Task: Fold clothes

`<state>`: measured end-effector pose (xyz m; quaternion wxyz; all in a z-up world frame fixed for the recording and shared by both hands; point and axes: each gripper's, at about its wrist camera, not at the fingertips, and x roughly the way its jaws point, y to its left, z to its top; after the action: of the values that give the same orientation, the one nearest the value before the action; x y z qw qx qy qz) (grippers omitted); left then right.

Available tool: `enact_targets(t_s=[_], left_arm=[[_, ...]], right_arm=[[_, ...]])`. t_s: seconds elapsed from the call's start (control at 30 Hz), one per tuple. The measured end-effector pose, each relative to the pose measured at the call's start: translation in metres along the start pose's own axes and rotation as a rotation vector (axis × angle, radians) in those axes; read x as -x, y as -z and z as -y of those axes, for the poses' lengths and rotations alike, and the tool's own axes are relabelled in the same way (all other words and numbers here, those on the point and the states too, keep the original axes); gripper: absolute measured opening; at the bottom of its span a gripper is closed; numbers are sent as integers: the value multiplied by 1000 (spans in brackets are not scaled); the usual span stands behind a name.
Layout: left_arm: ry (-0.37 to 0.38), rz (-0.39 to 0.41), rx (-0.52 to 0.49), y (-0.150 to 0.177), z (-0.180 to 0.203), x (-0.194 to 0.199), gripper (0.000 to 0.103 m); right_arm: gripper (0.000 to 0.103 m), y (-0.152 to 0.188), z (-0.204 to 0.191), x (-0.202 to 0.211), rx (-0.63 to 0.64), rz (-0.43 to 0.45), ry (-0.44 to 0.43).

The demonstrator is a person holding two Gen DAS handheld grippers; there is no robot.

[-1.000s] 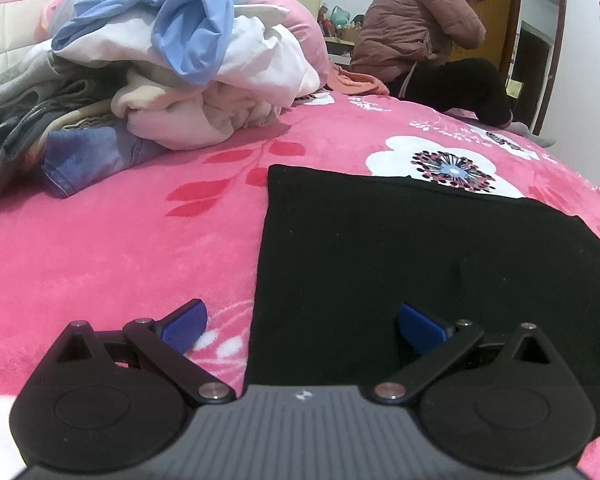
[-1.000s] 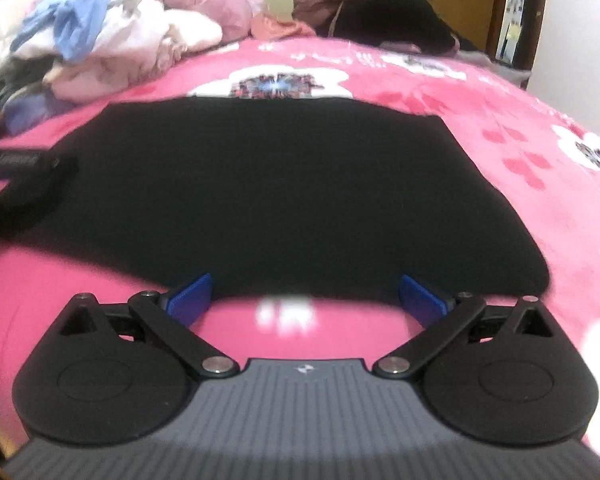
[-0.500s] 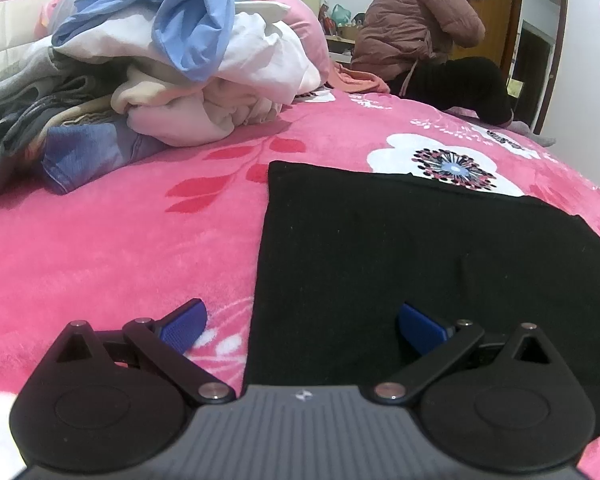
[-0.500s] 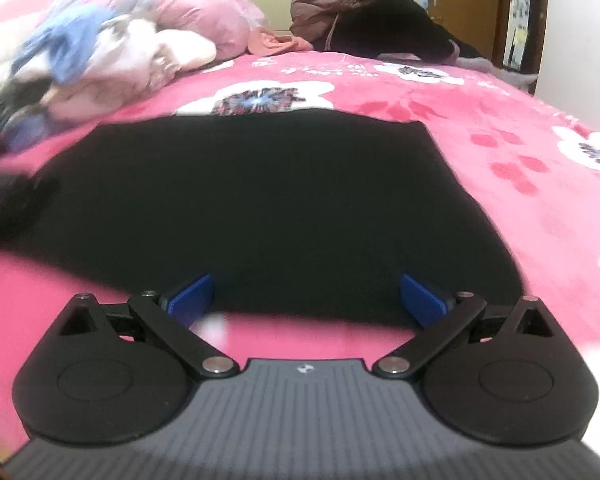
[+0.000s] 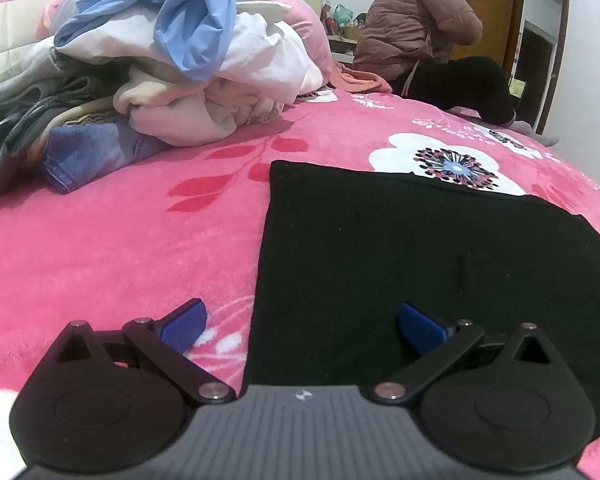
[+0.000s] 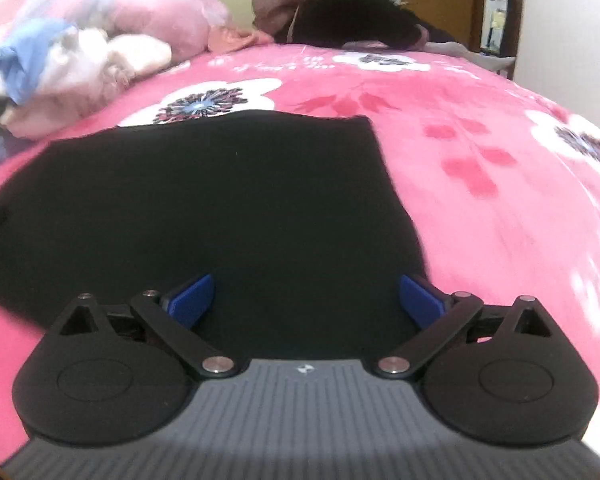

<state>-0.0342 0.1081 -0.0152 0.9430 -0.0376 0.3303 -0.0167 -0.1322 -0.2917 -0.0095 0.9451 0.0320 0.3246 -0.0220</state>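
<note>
Black cloth (image 5: 420,264) flat on bed (image 5: 120,248), near edge hidden by both wide-open, empty grippers (image 5: 302,326) (image 6: 306,300), clothes pile (image 5: 172,64) beyond, right view blurred

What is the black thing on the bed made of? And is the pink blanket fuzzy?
The black garment looks like a soft matte knit or fleece: it lies flat, shows no shine and holds tiny lint specks. The exact fibre can't be told. The pink blanket seems a plush fleece, yes fuzzy: its surface shows a short, tufted pile.
</note>
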Motion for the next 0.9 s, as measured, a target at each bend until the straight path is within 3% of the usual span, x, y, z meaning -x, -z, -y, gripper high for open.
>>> enact_targets(t_s=[0.1, 0.23, 0.33, 0.43, 0.5, 0.67, 0.73, 0.9], left_arm=[[-4, 1, -4, 1, 1, 0, 103], [-7, 1, -6, 1, 1, 0, 103], [-2, 2, -1, 1, 1, 0, 103], [5, 4, 5, 1, -1, 1, 103], [9, 7, 9, 1, -2, 1, 103], [8, 10, 7, 2, -2, 1, 103], [6, 10, 4, 2, -1, 0, 103], [1, 7, 3, 0, -1, 3, 103]], right_arm=[[100, 23, 7, 39, -16, -16, 33], [100, -3, 2, 50, -8, 82, 48], [100, -36, -9, 13, 20, 122, 90], [99, -45, -13, -34, 63, 38, 160], [99, -28, -9, -32, 54, 18, 156], [100, 21, 15, 30, -33, -11, 141], [100, 21, 17, 42, -29, -19, 154], [100, -26, 1, 28, -37, 118, 115]])
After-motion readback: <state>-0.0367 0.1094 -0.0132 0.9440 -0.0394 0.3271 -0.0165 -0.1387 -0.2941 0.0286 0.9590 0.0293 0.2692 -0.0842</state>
